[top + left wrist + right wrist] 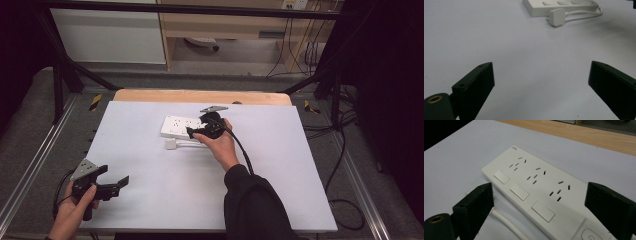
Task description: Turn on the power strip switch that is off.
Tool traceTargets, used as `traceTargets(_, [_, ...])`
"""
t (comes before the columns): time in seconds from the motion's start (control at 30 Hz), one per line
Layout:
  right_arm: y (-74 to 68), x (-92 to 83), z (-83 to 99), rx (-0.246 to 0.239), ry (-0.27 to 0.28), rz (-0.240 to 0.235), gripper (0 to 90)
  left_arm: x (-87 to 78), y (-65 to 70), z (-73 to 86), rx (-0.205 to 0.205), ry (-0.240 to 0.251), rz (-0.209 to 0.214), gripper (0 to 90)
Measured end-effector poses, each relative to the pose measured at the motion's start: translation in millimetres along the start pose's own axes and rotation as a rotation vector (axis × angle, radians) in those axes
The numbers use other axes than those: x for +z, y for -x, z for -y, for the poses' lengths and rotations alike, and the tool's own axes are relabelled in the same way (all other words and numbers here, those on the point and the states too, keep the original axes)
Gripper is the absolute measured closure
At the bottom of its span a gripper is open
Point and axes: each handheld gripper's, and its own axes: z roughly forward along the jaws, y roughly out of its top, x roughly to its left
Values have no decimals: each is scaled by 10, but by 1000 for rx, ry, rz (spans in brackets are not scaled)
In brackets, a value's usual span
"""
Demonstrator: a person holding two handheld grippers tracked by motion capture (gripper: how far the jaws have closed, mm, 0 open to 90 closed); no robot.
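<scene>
A white power strip [176, 126] with three sockets and three rocker switches lies flat near the back middle of the white mat. Its white plug [171, 144] and cable [192, 144] rest just in front of it. My right gripper [196, 126] hovers over the strip's right end, open, with nothing pressed between the pads. In the right gripper view the strip [536, 187] runs diagonally under the open gripper [539, 205], and the cable [506, 222] passes the left jaw. My left gripper [114, 176] is open above the mat's front left corner. The left gripper view has the strip [554, 6] and plug [557, 16] far ahead of the gripper [541, 85].
The white mat [200, 185] covers a wooden table whose edge [200, 96] shows at the back. A black metal frame [60, 75] surrounds the table. Loose cables [345, 200] lie on the floor at the right. The right gripper's cable [240, 147] trails along the forearm.
</scene>
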Motion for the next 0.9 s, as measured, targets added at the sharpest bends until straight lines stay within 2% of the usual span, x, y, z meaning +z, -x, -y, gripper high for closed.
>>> traceTargets(0.27, [4,-142,-35,-8,11,-4,56,0,0,2,-4,-3,3,66])
traceTargets(0.37, [-15,-198,-39,-64,-7,27,54,2,1,2,-5,-2,4,66])
traceTargets(0.43, [-11,-236,-25,-71,-7,32,54,2,-1,2,-7,-3,1,65])
traceTargets(0.63, [61,-336,46,-53,-8,36,55,-3,-2,4,-7,-2,-1,65])
traceTargets(0.9, [195,-503,112,-27,21,49,58,-2,-4,5,-11,-3,-4,65])
